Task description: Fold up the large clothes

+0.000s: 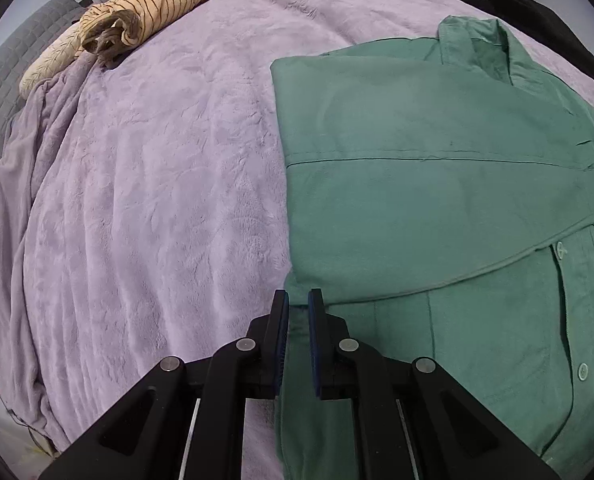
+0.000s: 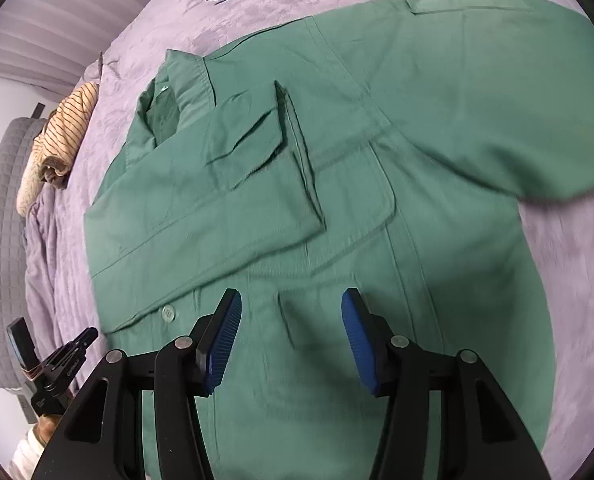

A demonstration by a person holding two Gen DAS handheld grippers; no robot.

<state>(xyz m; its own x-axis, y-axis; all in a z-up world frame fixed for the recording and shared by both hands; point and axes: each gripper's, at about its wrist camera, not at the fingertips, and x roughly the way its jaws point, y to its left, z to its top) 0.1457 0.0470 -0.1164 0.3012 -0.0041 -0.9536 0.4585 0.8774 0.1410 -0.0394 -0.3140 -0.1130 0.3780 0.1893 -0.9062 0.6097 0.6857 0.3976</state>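
A large green button shirt lies flat on the lilac blanket, collar at the far end. One sleeve is folded across its front. My left gripper is over the shirt's left edge with its jaws nearly together; a narrow gap shows and no cloth is visibly pinched. In the right wrist view the same shirt fills the frame, its other sleeve stretched out to the right. My right gripper is open and empty just above the shirt's front. The left gripper also shows in the right wrist view at the lower left.
A lilac plush blanket covers the bed. A rolled striped tan garment lies at the far left by a grey quilted headboard. Black clothing lies at the far right.
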